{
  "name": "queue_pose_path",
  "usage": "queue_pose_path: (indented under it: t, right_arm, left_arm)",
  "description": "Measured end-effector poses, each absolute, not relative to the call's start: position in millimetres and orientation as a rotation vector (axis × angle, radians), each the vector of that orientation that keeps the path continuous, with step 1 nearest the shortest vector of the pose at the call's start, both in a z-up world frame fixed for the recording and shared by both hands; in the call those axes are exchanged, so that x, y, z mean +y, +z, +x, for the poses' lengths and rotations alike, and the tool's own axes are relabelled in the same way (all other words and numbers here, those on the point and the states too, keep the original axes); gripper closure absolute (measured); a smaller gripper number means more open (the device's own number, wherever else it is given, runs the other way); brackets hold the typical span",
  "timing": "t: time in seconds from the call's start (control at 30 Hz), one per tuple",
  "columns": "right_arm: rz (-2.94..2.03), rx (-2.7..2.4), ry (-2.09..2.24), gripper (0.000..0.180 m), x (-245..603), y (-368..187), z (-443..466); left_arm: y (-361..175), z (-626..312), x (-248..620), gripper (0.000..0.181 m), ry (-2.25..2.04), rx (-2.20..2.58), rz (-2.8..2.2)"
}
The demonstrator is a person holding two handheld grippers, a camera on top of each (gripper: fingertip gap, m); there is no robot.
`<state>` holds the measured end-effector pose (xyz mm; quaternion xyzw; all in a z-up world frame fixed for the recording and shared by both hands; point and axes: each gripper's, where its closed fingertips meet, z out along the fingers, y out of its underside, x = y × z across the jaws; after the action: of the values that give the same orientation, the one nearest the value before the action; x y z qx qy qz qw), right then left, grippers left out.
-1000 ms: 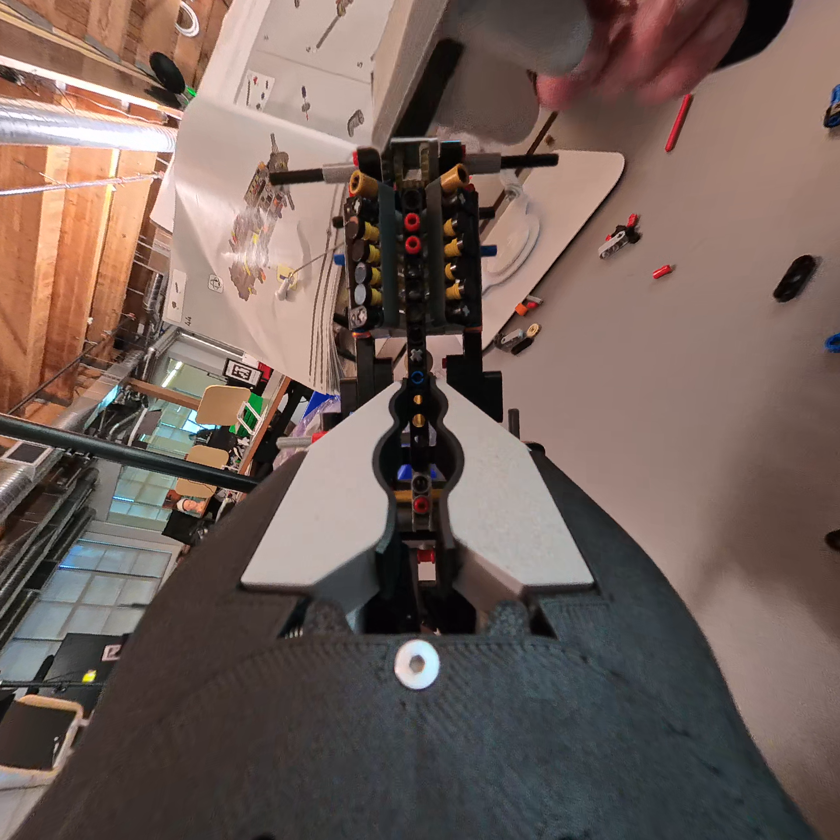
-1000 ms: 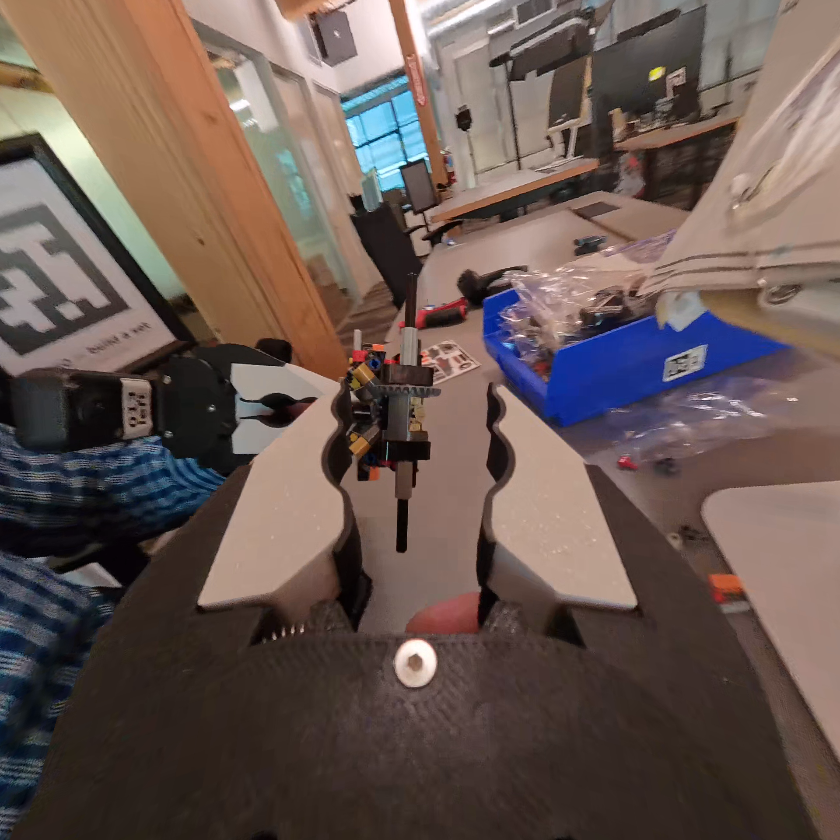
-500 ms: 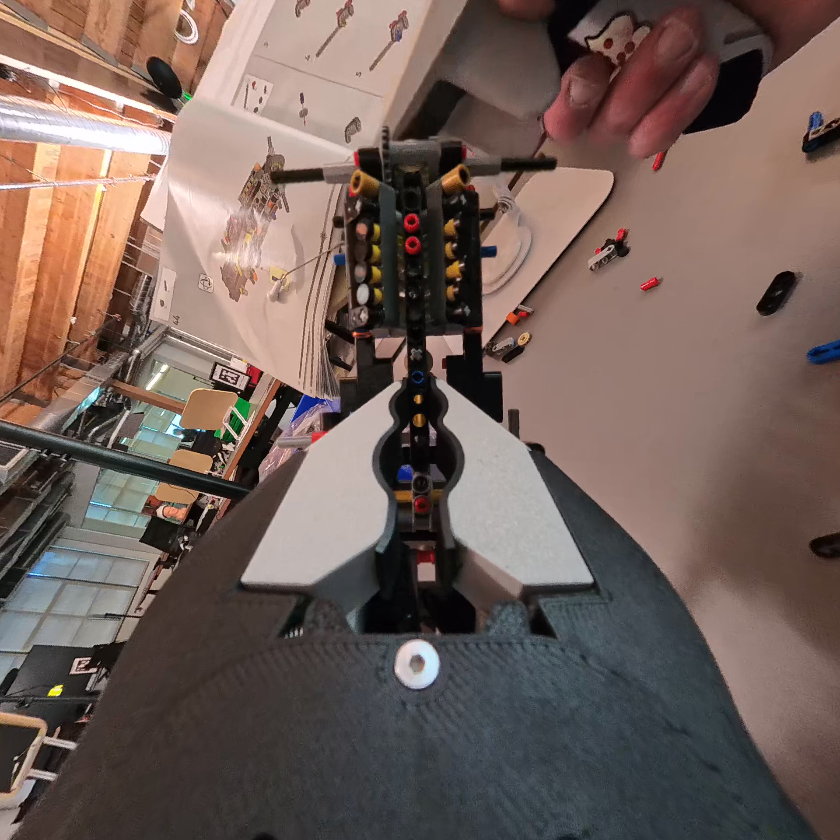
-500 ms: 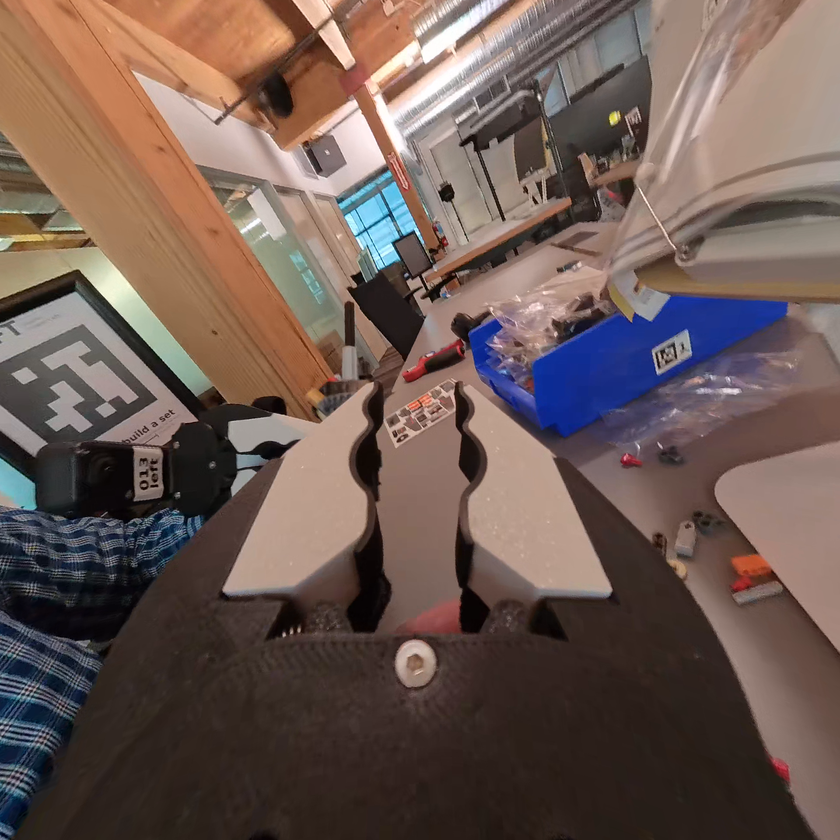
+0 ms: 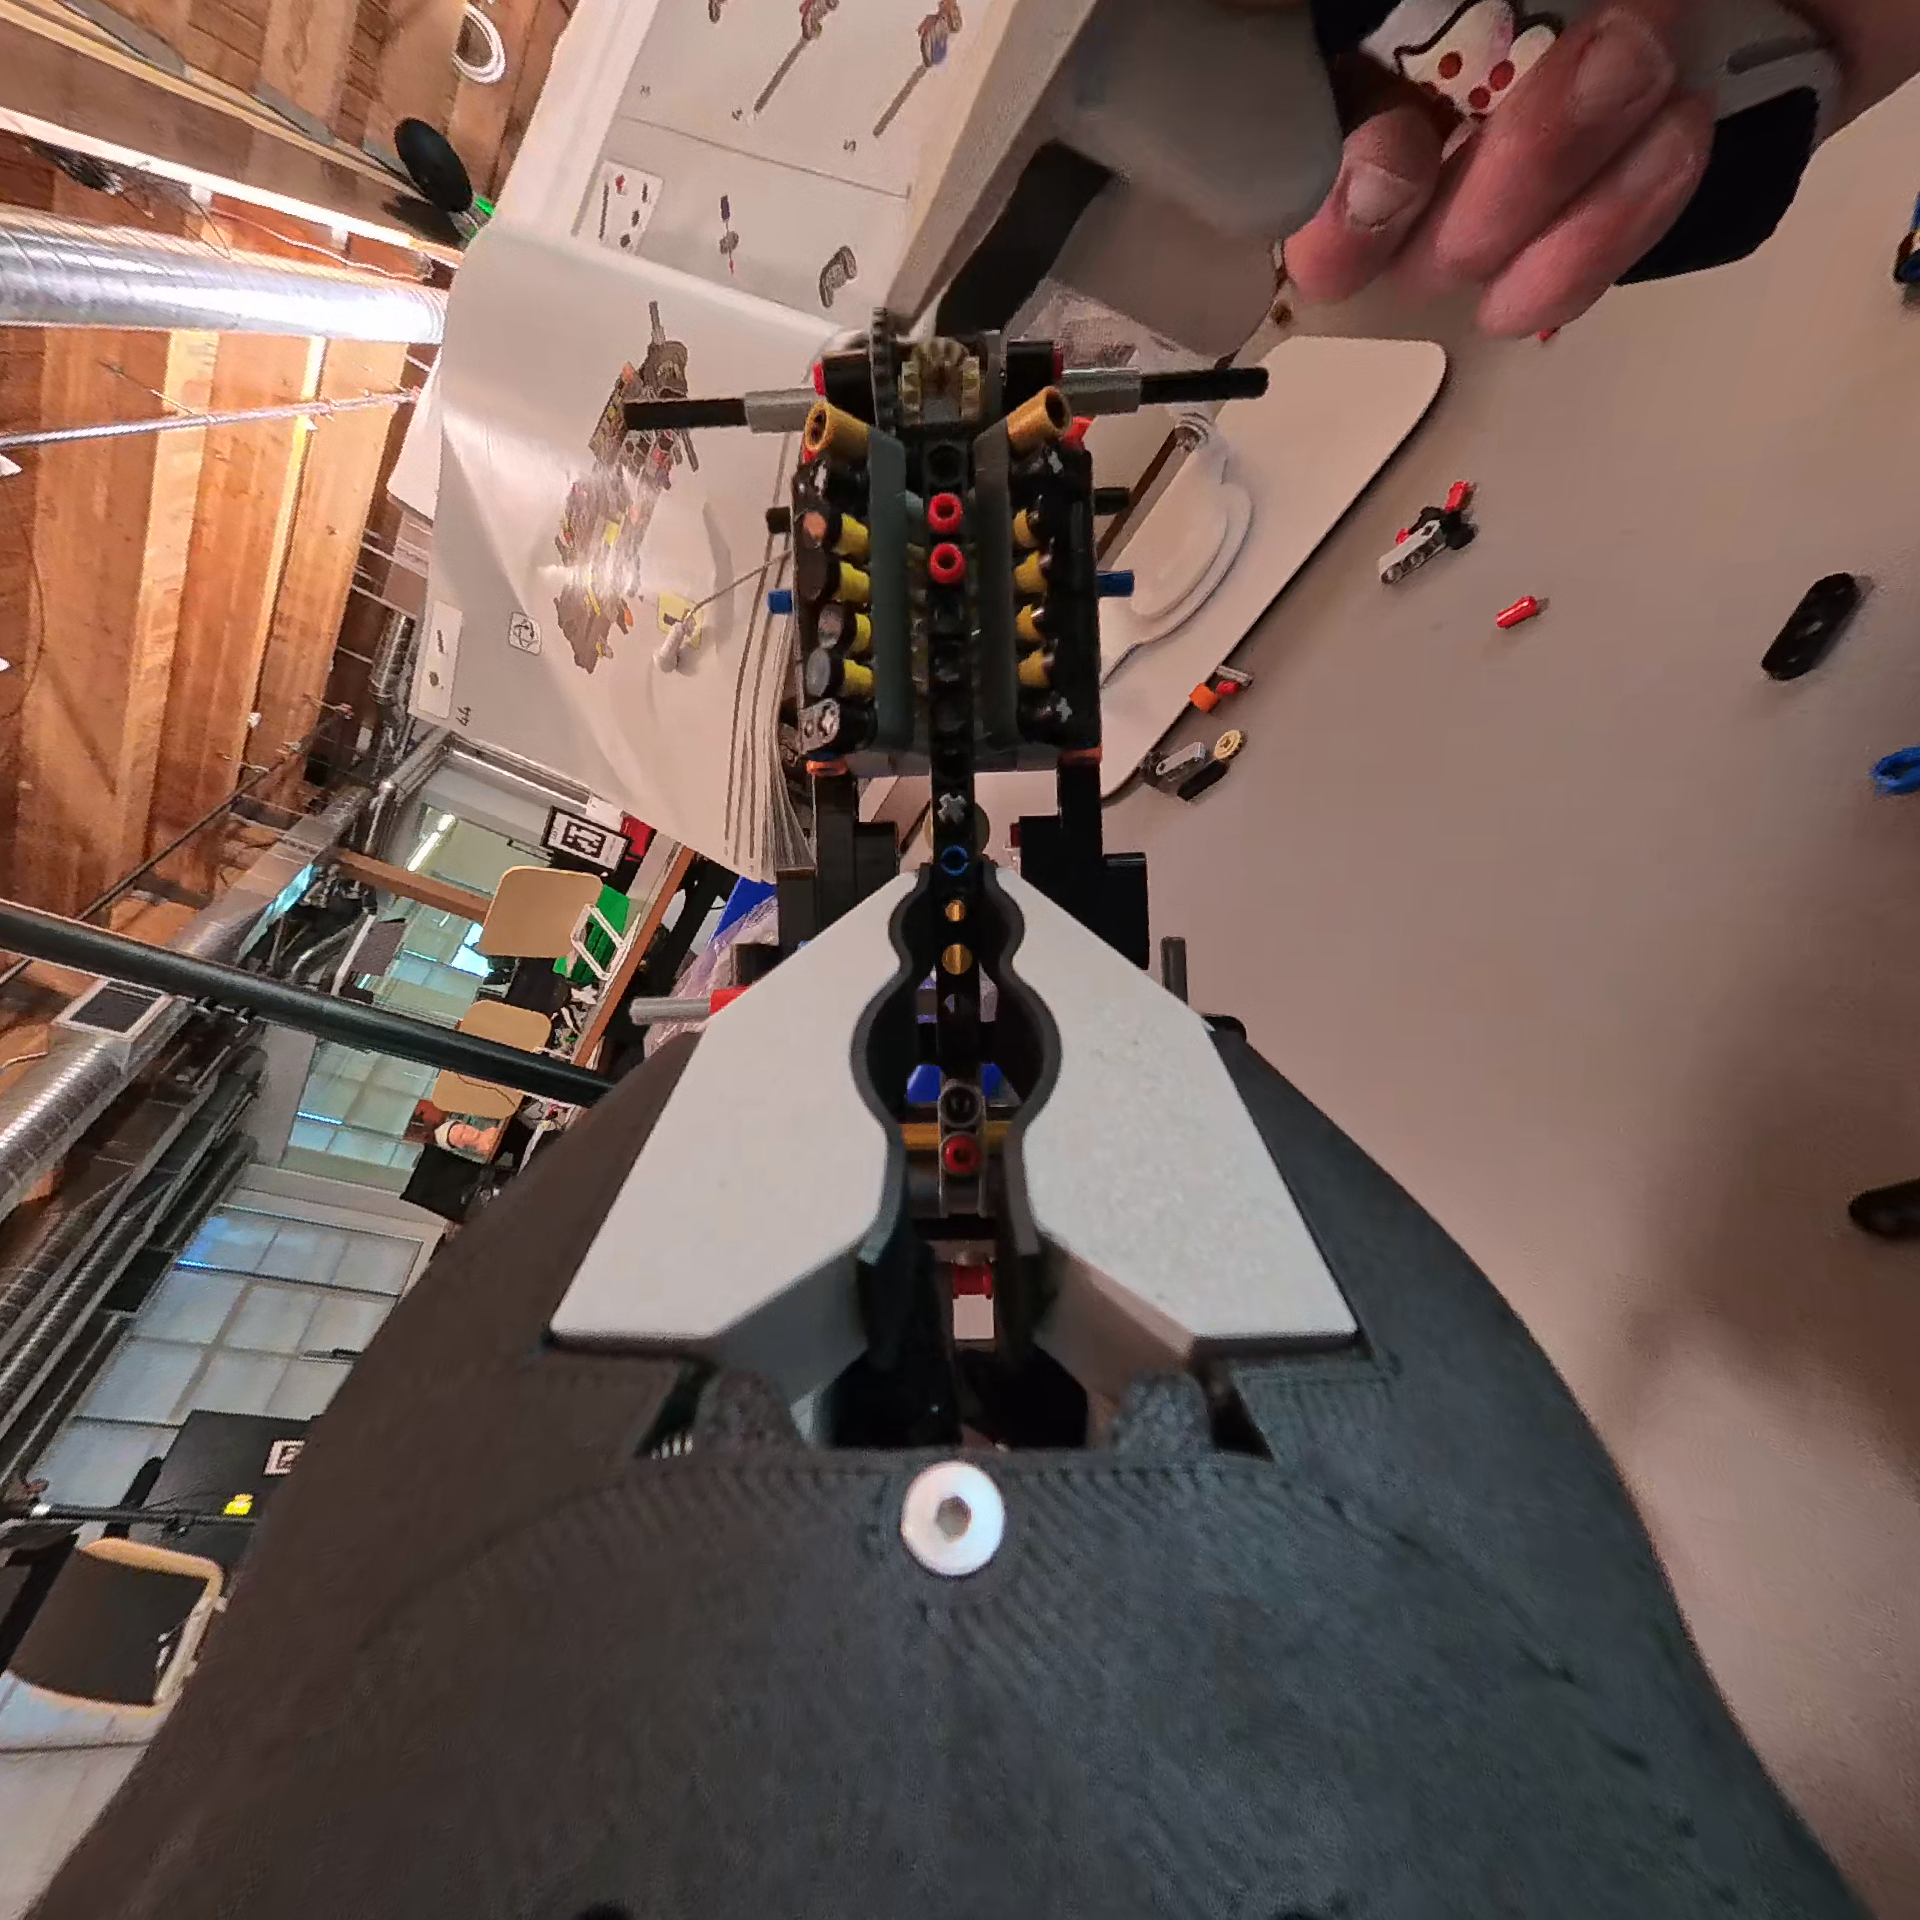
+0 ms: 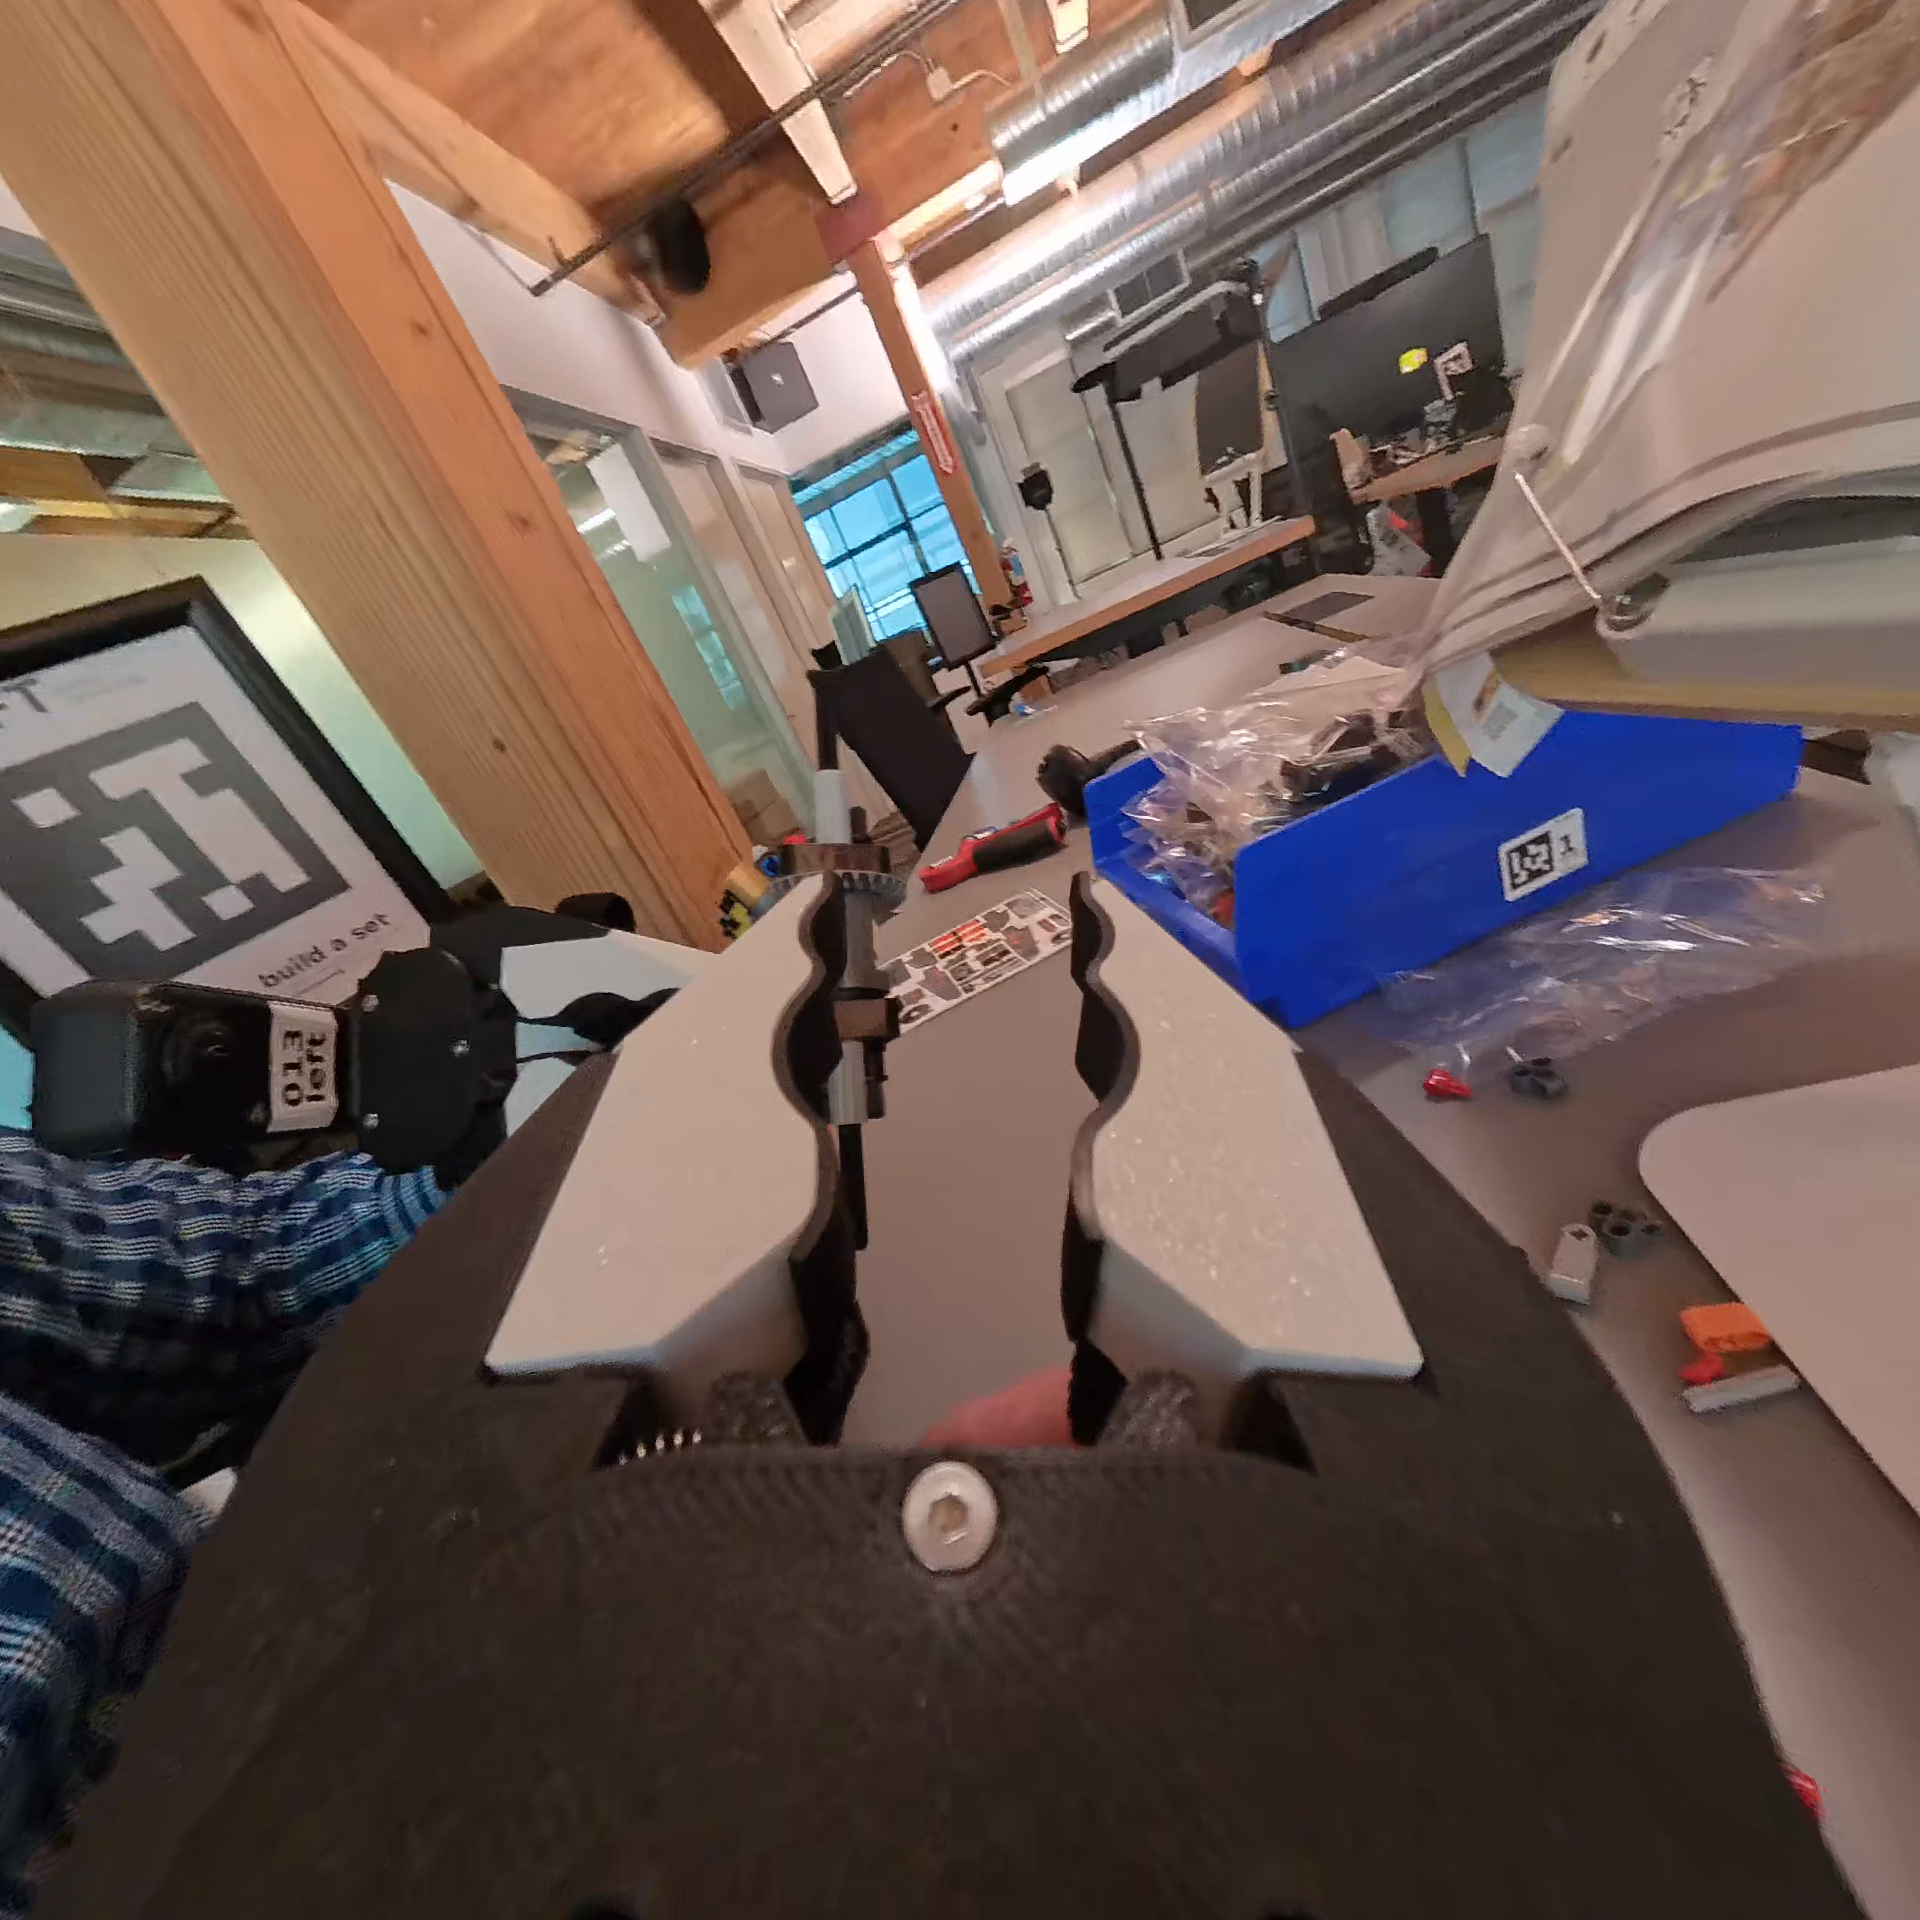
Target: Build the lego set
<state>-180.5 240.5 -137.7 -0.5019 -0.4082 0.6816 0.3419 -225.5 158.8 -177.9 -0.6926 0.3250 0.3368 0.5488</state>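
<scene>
A blue bin [image 6: 1455, 862] held crumpled clear bags of parts [image 6: 1268, 748]. The left gripper [image 5: 954, 914] was clenched on the lego assembly [image 5: 940, 582], its base hidden between the fingers. The right gripper [image 6: 951, 997] stood released, the assembly's axle beside one finger.

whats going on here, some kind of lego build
A person is building a lego set with two handheld grippers. The left gripper is shut on the lego assembly, holding it up off the table. The right gripper is open, with the assembly's black axle beside its left finger. Loose pieces lie scattered on the table.
</scene>
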Motion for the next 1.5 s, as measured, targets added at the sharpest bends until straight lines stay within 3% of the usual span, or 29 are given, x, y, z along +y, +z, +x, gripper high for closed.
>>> queue_pose_path:
  t: [0.17,0.4,0.67,1.03,1.5]
  right_arm:
    - [-1.344,-1.061,1.686,0.14,245,-146,-185]
    - [-1.279,-1.087,1.73,0.123,231,-136,-184]
    - [-1.341,-1.046,1.681,0.131,243,-144,-190]
    - [-1.302,-1.061,1.618,0.127,243,-129,-186]
    - [-1.384,-1.094,1.454,0.13,254,-149,-193]
  left_arm:
    - [-182,-224,157,0.176,0.766,0.77,-1.66]
    - [-184,-227,156,0.176,0.71,0.747,-1.685]
    - [-182,-227,154,0.176,0.644,0.709,-1.694]
    - [-183,-226,155,0.176,0.462,0.643,-1.758]
    - [-189,-225,155,0.175,0.44,0.641,-1.79]
